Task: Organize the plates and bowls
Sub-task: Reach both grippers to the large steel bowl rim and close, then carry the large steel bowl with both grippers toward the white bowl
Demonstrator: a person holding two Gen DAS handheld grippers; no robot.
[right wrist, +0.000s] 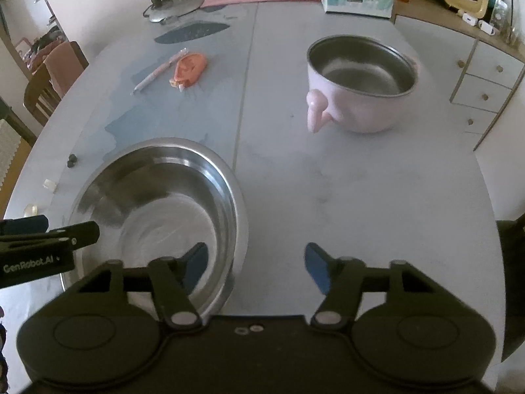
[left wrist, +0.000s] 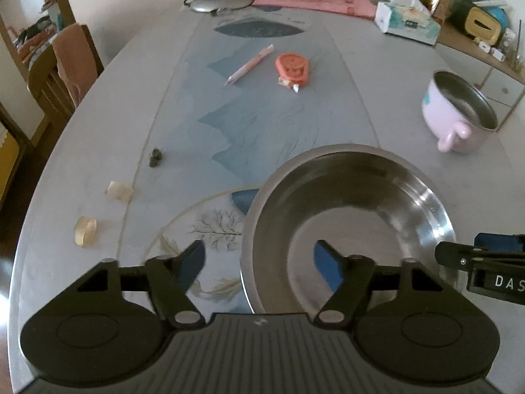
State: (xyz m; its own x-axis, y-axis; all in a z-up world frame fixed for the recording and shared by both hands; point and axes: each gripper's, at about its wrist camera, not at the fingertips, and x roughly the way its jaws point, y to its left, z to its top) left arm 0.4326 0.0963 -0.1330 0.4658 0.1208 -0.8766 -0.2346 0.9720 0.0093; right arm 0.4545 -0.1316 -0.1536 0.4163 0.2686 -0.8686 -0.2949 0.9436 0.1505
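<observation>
A wide bowl point(left wrist: 347, 226) sits at the near edge of the tabletop point(left wrist: 393, 75). A handled pot point(left wrist: 459, 111) stands farther back to its right. A pen point(left wrist: 249, 65) and a small toy point(left wrist: 292, 67) lie side by side behind the bowl, a tissue box point(left wrist: 407, 19) beyond them.

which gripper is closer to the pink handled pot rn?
Right. The right gripper straddles the steel plate's right rim, the pink pot ahead and slightly right of it. The left gripper straddles the plate's left rim, farther away.

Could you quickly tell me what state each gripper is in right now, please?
Left gripper: open, straddling the steel bowl's left rim, not gripping.
Right gripper: open, straddling its right rim, not gripping.
</observation>
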